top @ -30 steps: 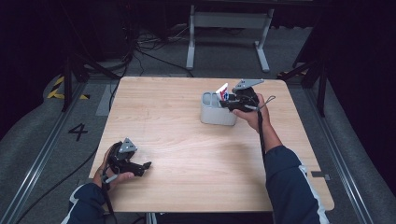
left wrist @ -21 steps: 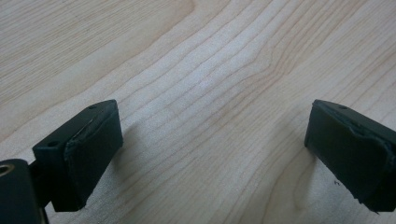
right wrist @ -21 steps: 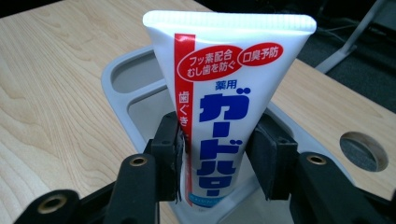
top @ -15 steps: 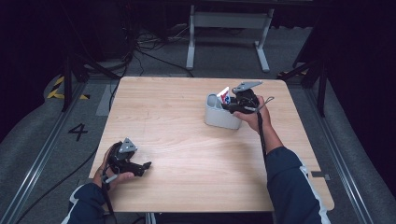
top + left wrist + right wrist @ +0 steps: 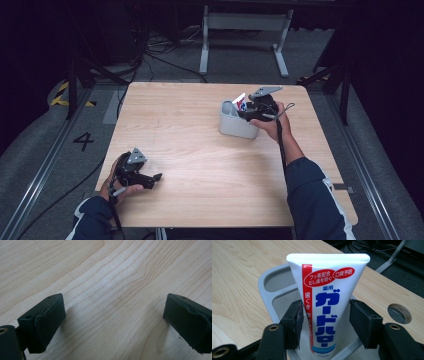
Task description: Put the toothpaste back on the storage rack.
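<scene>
A white toothpaste tube [image 5: 329,302] with red and blue print stands cap-down in a grey plastic holder [image 5: 269,282] at the table's far right. My right gripper [image 5: 325,322] is around the tube. Its jaws have just been opening, and the tube stands between them with a gap at the right pad [image 5: 364,325]. From above, the tube [image 5: 240,101] pokes out of the holder [image 5: 235,127] beside that gripper [image 5: 250,112]. My left gripper [image 5: 112,322] is open over bare wood, low at the near left corner [image 5: 150,179].
The wooden table [image 5: 200,150] has a round cable hole [image 5: 399,313] just right of the holder. Dark floor with cables and a white stand's legs [image 5: 245,30] lies beyond the far edge.
Both hands stay where they were. The holder looks slightly shifted under the right gripper, and the tube still stands in it.
</scene>
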Tool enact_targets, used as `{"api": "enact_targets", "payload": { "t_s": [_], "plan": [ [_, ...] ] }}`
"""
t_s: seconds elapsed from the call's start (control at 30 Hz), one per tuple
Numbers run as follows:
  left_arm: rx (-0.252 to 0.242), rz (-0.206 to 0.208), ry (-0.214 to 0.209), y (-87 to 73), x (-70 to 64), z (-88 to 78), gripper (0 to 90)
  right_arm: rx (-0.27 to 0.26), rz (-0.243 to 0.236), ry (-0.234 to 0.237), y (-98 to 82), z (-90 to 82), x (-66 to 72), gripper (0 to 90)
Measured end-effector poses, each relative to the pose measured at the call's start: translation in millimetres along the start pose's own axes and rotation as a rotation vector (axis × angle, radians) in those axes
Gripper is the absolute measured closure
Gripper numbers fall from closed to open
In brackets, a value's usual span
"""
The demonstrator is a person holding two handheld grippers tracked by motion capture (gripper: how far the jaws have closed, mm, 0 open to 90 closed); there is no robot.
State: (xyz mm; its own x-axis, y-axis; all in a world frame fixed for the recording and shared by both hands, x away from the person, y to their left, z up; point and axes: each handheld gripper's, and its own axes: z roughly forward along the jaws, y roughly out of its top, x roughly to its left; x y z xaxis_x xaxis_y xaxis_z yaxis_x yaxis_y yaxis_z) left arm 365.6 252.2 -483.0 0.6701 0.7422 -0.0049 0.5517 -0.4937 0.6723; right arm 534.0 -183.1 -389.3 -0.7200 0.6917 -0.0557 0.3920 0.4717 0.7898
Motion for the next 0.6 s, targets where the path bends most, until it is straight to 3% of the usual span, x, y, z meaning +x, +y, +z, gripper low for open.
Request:
{"api": "enact_targets", "payload": {
  "t_s": [0.6],
  "plan": [
    [-0.001, -0.002, 0.001, -0.1, -0.3, 0.0, 4.7, -0.032, -0.009, -0.042, 2.7, -18.6, 0.6, 39.2]
  ]
}}
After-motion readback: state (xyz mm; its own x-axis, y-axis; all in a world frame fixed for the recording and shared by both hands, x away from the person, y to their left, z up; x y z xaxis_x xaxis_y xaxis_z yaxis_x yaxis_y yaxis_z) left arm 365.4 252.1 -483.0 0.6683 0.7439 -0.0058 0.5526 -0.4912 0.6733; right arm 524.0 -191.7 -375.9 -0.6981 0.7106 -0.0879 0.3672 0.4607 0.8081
